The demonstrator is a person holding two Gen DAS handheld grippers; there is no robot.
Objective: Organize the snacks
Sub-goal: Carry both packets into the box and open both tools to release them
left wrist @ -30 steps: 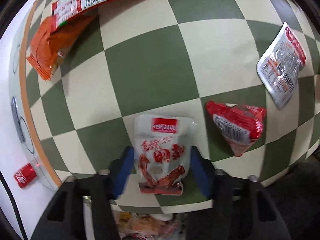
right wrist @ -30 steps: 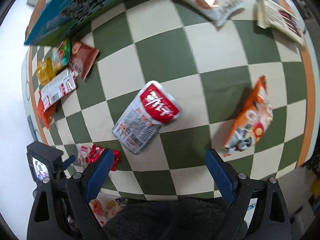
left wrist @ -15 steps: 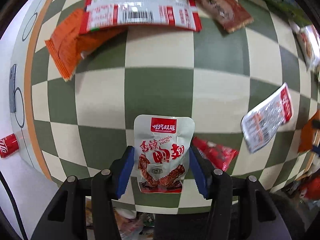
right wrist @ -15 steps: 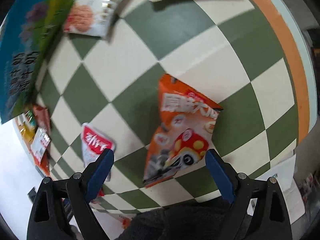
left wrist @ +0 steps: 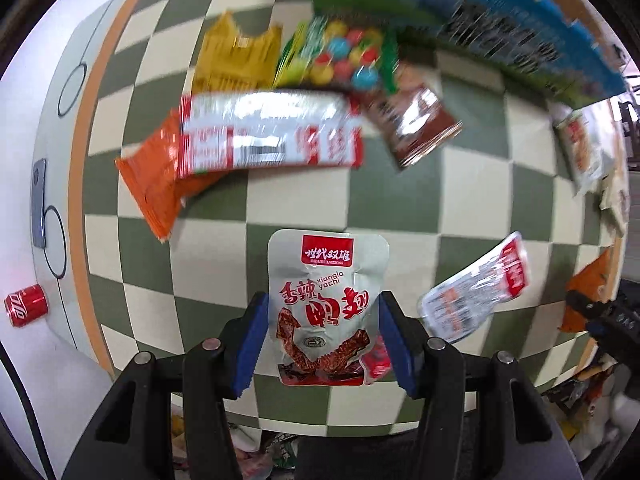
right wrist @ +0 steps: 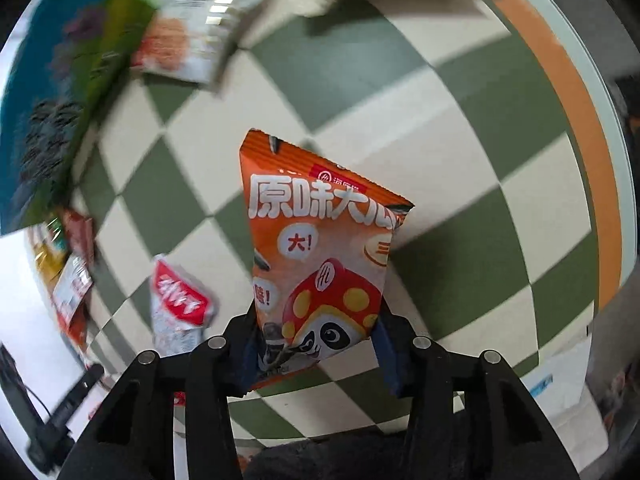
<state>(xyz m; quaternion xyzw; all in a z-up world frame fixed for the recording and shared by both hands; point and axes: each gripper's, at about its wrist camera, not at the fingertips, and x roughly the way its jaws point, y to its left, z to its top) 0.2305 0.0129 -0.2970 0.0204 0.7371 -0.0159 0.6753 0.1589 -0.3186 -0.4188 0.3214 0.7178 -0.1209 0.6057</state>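
Both tools have a snack right now. The left tool is clamped on the lower half of a silver duck wing pouch, blue pads pressing its side edges, so the printed top sticks out ahead of the tool and stays readable. My guess is it's held low like that so the pouch can be laid flat next to the others. Ahead and to the left of that tool there's already a bunched group: an orange packet, a long red and white wrapper, a yellow bag and a candy bag, which looks like the sorting pile. The right tool is pinched on the bottom of an orange panda snack bag, which stands up in front of it above the checkered tabletop. Both tools look raised and tilted down at the tabletop; the blur suggests they're mid-move.
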